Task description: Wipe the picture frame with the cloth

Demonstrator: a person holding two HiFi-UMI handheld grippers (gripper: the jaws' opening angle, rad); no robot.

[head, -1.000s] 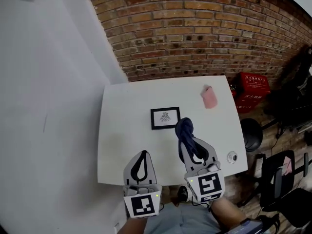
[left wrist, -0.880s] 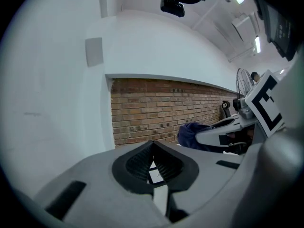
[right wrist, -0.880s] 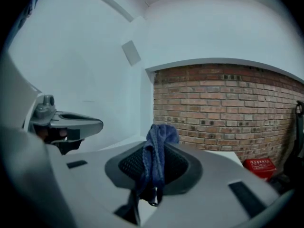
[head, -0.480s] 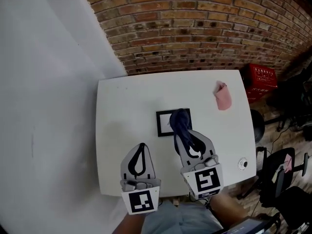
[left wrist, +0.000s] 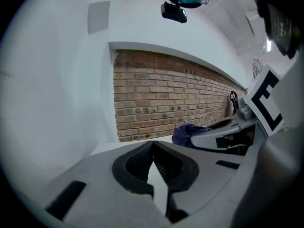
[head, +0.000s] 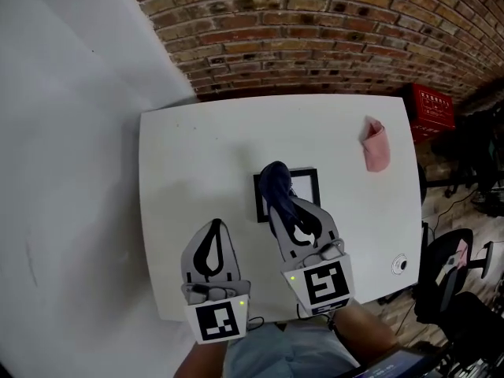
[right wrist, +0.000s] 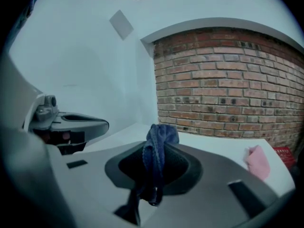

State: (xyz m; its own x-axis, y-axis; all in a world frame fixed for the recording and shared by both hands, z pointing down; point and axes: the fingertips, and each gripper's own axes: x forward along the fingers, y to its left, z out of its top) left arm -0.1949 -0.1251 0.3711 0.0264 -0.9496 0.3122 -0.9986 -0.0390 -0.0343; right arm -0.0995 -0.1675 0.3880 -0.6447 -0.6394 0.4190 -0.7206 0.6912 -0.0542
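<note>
The right gripper (head: 279, 205) squeezed the cloth (head: 275, 181) over the left end of the frame (head: 307, 186), which ran off rightward, while the left gripper (head: 213, 227) sat near-left, closed on nothing.

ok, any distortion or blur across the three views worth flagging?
Head view: mild barrel bend, the red brick wall and white rectangular table edges bow; sharp. Left gripper view: strong fisheye, black corners, wall arches. Right gripper view: same fisheye; the dark blue cloth is sharp, the pink cloth soft.
</note>
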